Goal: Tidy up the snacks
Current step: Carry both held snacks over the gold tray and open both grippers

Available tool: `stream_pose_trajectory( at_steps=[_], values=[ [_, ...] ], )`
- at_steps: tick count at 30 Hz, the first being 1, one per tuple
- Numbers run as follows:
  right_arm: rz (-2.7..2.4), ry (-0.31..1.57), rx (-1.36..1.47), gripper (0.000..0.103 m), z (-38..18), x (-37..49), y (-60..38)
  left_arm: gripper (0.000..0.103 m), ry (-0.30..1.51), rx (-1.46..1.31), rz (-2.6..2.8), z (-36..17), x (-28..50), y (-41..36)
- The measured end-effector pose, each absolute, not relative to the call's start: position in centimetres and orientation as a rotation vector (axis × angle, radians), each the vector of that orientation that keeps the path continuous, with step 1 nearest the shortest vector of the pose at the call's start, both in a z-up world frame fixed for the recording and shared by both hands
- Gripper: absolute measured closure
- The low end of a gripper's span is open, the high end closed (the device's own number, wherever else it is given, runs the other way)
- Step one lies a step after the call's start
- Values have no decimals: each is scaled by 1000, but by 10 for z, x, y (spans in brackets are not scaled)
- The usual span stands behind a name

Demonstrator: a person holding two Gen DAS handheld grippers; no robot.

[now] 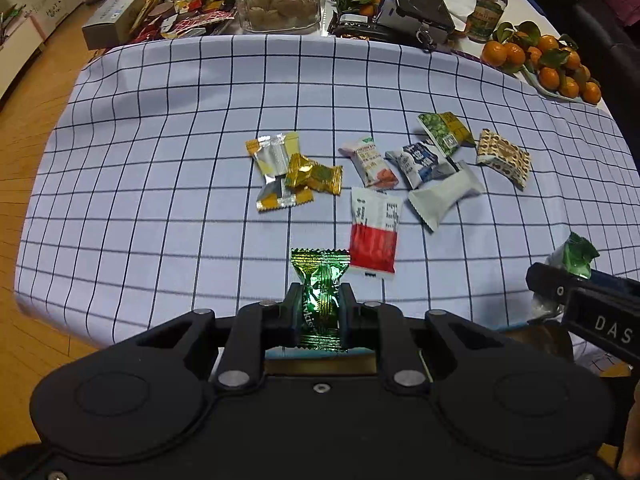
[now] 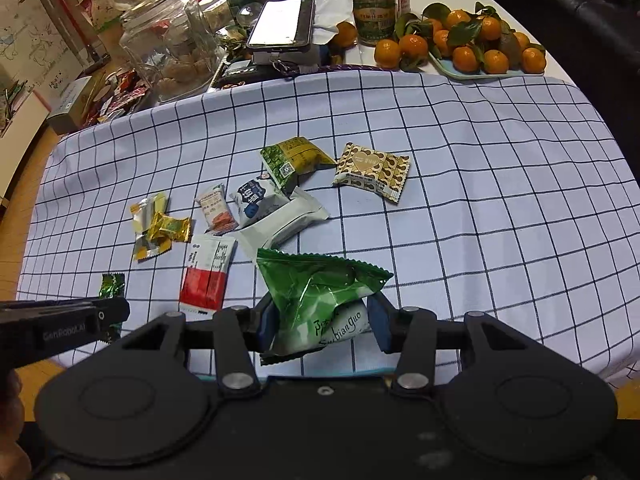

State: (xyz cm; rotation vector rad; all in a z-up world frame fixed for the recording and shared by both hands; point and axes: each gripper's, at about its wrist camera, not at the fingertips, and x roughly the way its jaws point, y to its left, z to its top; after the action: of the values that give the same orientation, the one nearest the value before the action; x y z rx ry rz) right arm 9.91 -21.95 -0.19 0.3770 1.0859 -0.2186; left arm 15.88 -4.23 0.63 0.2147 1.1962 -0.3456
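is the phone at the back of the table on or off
On. In the right wrist view the phone lies propped on clutter with its screen lit bright white. The left wrist view shows only its dark glare, which settles nothing.

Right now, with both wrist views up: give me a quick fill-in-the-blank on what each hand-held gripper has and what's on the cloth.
1. The left hand-held gripper is shut on a small shiny ____ candy.
2. The right hand-held gripper holds a green and ____ snack bag.
3. The loose snacks lie on a ____ tablecloth.
4. The tray past the cloth's far edge holds ____.

Missing words: green; white; checked; tangerines
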Motion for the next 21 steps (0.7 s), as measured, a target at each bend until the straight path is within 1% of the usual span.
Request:
stream_pose_trajectory(
  at_steps=[4,7,11,16,21],
  values=[
    [-196,1047,405,55,14,59,-214,80,1227,216,-342,6,121,-30],
    [-185,1054,439,55,14,27,-208,80,1263,211,-329,0,98,-21],
    [-170,1128,465,55,-1,-5,-197,79,1311,207,-314,-12,78,-13],
    [-205,1240,383,55,-22,-25,-179,79,1353,218,-276,-23,64,-9],
    [-181,1267,343,54,-22,-31,-172,77,1335,236,-270,-20,54,-10]
  ],
)
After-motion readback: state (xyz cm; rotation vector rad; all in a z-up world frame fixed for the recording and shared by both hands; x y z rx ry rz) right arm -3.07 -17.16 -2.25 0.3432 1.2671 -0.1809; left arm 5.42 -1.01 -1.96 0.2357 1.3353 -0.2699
